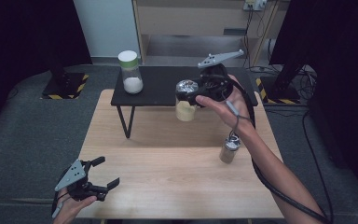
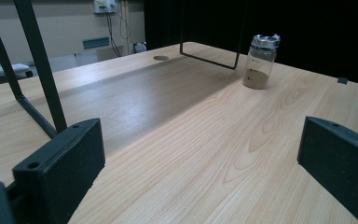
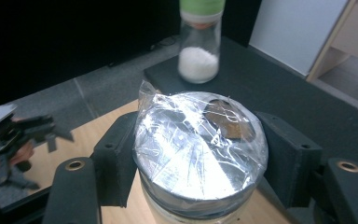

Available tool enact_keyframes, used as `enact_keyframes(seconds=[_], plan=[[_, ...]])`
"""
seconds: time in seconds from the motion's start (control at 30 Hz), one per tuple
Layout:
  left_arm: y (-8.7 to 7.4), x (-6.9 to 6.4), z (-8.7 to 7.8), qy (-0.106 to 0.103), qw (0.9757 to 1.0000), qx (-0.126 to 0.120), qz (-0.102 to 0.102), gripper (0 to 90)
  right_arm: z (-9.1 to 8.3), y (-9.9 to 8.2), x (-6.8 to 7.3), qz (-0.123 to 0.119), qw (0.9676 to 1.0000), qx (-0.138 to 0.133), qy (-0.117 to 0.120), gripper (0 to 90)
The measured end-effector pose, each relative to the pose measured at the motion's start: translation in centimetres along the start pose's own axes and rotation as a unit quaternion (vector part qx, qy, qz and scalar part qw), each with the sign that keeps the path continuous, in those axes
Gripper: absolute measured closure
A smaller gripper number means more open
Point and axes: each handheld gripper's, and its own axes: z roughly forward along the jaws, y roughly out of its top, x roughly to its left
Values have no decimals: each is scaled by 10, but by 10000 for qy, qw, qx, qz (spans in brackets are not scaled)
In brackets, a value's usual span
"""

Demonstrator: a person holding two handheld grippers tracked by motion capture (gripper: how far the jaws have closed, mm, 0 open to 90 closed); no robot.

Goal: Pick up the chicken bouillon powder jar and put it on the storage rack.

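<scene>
Right gripper (image 1: 189,95): jaws clamped from both sides on the foil-capped lid of a jar (image 3: 200,154) with pale cream contents; jar hangs upright, long axis vertical, lifted clear of the wooden table (image 1: 168,182).

Key relation: the held jar sits at the front edge of the black raised shelf (image 1: 158,86), its base just below shelf level as seen from the high view. The shelf surface lies ahead of and beyond the gripper. Likely next move: up and forward onto the shelf.

On the shelf, well to the left: green-lidded jar (image 1: 130,72) of white powder, upright.

Left gripper (image 1: 103,175): jaws wide apart, nothing between them, at the near left corner, far from the shelf. Right hand is the nearer.

Silver-capped jar (image 1: 229,149) of brown powder stands on the table under the right forearm.

No legible labels or writing.
</scene>
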Motion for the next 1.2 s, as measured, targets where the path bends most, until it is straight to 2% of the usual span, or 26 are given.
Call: enact_keyframes(seconds=[0.27, 0.57, 0.8, 0.93, 1.2], plan=[[0, 0, 0, -4, 10000, 3, 5, 0, 11, 15, -6, 85, 9994, -63, -323, 351], [0, 0, 0, -6, 10000, -3, 8, 0, 24, 24, -13, 156, 9971, -90, -742, 351], [0, 0, 0, -5, 10000, 0, 14, 0, 37, 28, -23, 298, 9951, -90, -940, 351], [0, 0, 0, -8, 10000, -4, 13, 0, 46, 28, -25, 288, 9939, -83, -1058, 351], [-1, 0, 0, -8, 10000, -1, 15, 0, 63, 27, -33, 373, 9925, -67, -1163, 351]])
